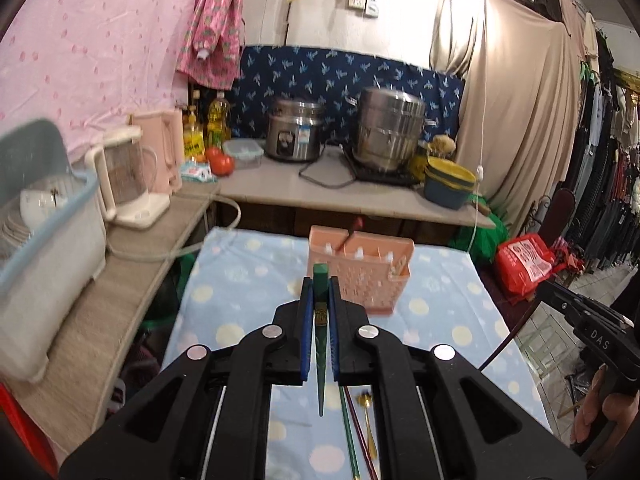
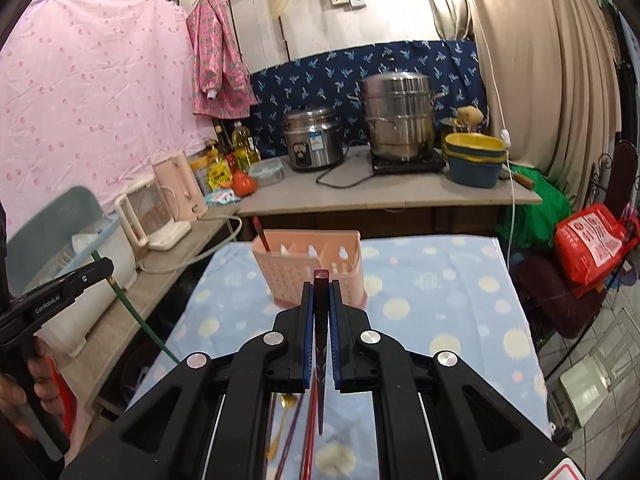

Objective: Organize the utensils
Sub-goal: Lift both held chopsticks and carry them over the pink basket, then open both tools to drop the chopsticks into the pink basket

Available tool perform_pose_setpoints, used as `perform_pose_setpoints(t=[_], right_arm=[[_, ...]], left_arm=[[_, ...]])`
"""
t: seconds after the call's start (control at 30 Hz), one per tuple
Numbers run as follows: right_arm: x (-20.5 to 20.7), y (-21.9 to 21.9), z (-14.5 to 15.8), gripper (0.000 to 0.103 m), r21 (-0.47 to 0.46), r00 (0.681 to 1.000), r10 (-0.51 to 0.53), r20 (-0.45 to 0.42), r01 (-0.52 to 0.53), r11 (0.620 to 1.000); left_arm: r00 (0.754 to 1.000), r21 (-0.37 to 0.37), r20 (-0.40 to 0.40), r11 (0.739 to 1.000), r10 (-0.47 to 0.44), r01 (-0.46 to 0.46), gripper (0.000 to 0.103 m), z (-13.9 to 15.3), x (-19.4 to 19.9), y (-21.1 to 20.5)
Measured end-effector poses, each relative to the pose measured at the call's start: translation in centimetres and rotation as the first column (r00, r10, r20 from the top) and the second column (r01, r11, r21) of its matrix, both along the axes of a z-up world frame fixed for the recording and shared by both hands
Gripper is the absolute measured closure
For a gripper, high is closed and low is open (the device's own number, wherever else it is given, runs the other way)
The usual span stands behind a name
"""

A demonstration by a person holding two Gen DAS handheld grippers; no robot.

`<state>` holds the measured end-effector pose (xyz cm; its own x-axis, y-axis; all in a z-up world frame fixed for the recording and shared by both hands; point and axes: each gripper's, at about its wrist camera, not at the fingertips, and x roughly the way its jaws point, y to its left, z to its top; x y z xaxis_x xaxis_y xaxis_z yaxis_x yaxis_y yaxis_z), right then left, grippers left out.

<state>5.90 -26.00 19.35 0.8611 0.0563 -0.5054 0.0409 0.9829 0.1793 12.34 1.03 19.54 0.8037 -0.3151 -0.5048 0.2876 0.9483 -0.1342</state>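
Note:
My left gripper (image 1: 320, 286) is shut on a green chopstick (image 1: 320, 344), whose thin end hangs down toward me above the table. My right gripper (image 2: 320, 291) is shut on a dark red chopstick (image 2: 321, 356), held the same way. Ahead of both stands a pink slotted utensil holder (image 1: 362, 270) (image 2: 310, 266) on the dotted blue tablecloth (image 1: 240, 280), with one red chopstick (image 2: 260, 236) leaning in its left compartment. Loose chopsticks and a gold spoon (image 1: 368, 420) lie on the cloth below the grippers. The other gripper shows at each view's edge.
A counter behind the table carries a rice cooker (image 2: 314, 144), a steel steamer pot (image 2: 400, 120), stacked bowls (image 2: 474, 160), oil bottles and a tomato (image 2: 244, 184). A side shelf on the left holds a dish rack (image 1: 44, 208) and kettles. A red bag (image 2: 592, 240) sits right.

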Motion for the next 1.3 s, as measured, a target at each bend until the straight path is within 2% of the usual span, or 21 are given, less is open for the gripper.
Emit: perform_pose_setpoints(t=[0.37,0.53,0.7,0.87,1.0,1.13,1.2,1.23,1.27,1.3], right_arm=[[10.7,-0.1,7.7,0.096,-0.010,0.989,-0.009,0.145,0.011,1.000],[14.9,0.0,8.8,0.096,-0.005,0.984,-0.019,0.180,0.020,1.000],[18.9,-0.2,6.7,0.096,0.033,0.986,-0.016,0.167,0.010,0.999],[22.1,0.3,2.3,0.096,0.031,0.995,-0.004,0.096,0.001,1.000],[23.3,0.6,-1.2,0.096,0.032,0.999,0.003,0.034,-0.004,0.999],[23.8,0.6,-3.4,0.095,0.023,1.000,0.004,-0.010,-0.004,1.000],[23.5,0.5,-3.7,0.089,0.014,1.000,-0.013,-0.004,0.014,1.000],[23.2,0.4,-3.7,0.072,0.003,1.000,-0.031,0.003,0.031,1.000],[22.9,0.3,-3.5,0.054,0.002,0.999,-0.042,0.017,0.042,0.999],[22.5,0.3,-3.4,0.051,0.003,0.998,-0.050,0.030,0.050,0.999]], left_arm=[[0.981,-0.016,0.191,1.000,0.019,-0.017,0.096,9.4,8.9,-2.6],[0.973,-0.038,0.232,0.999,0.017,-0.008,0.096,10.8,12.9,-4.2],[0.977,-0.049,0.213,0.999,0.008,0.003,0.096,8.6,16.6,-5.7],[0.990,-0.030,0.138,1.000,-0.005,0.009,0.096,4.2,19.3,-6.8],[0.997,-0.015,0.072,1.000,-0.003,0.004,0.096,0.6,20.8,-7.0],[1.000,-0.018,0.028,1.000,-0.002,0.002,0.096,-1.7,21.6,-6.8],[1.000,-0.020,0.027,1.000,0.014,-0.013,0.094,-2.2,21.6,-6.6],[0.999,-0.015,0.026,1.000,0.025,-0.025,0.085,-2.4,21.5,-6.5],[0.999,-0.013,0.022,0.999,0.040,-0.040,0.068,-2.6,21.4,-6.3],[0.998,-0.017,0.023,0.998,0.058,-0.058,0.060,-2.6,21.3,-6.0]])
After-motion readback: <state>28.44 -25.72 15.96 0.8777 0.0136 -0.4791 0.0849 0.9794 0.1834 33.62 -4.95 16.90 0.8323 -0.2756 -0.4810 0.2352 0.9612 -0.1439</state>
